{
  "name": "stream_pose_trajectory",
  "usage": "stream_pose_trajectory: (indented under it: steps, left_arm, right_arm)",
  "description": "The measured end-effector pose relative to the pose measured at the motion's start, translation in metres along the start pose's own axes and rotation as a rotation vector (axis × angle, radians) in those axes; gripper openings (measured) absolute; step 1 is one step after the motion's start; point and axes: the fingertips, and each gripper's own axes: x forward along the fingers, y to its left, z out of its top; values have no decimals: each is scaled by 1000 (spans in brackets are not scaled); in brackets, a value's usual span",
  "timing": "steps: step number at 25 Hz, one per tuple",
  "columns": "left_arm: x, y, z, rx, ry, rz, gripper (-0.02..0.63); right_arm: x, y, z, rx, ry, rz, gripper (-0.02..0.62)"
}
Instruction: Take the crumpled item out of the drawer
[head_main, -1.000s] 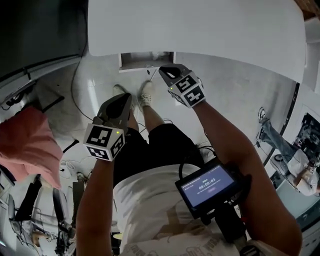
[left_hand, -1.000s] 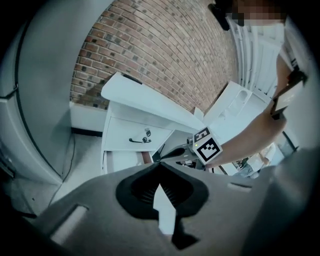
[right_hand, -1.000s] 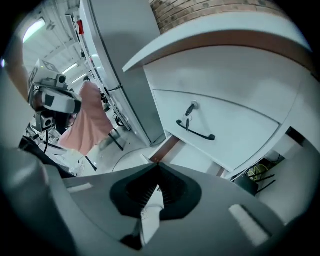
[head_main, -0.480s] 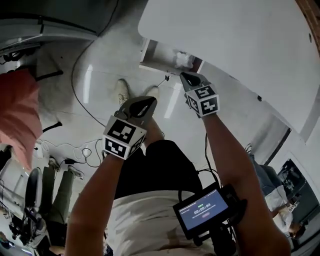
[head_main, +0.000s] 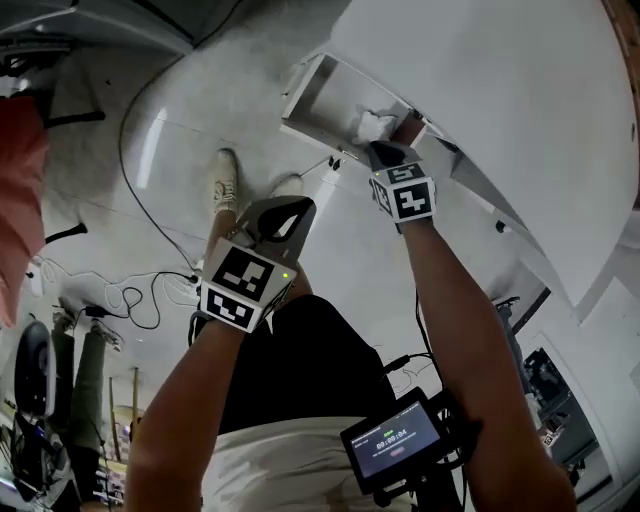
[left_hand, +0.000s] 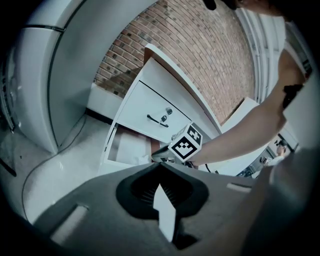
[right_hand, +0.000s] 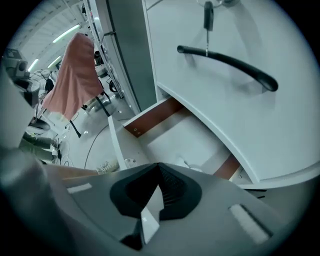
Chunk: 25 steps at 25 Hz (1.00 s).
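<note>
The drawer (head_main: 300, 95) is pulled out near the top middle of the head view. Its white bottom is mostly bare, so there is lots of room on its left side. The crumpled item (head_main: 374, 124) lies at the drawer's right end, close to the brown side wall (right_hand: 155, 115). It is tucked under the closed drawer (right_hand: 225, 115) above. That corner is tight. The item is a small white lump, and I cannot tell a long side or which way it points.

The right gripper (head_main: 390, 152) is just below the item in the frame. Its tip points at the item, and its jaws are squeezed together and empty. The left gripper (head_main: 283, 208) hangs well apart, lower left, over the floor (head_main: 200, 90). Its jaws are pressed together too.

I count one open drawer, one crumpled item, two grippers, two shoes (head_main: 225, 175) and one black handle (right_hand: 225, 62).
</note>
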Motion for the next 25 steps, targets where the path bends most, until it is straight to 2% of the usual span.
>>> stream_pose_trajectory:
  steps: [13,17,21,25]
  left_arm:
    - [20,27,6,-54,-67,23,3]
    - [23,30,3,-70,-84,30,2]
    - [24,37,-9,-99,-84,43,2]
    - [24,42,-15,-122,-86,49,3]
  right_arm:
    - [63,-19,2,-66,82,-31,9]
    - [79,-28,0,-94,120,-37,41]
    - [96,-38,-8,-94,210,-35,81]
    - [105,-54,-1,-116,211,-61,83]
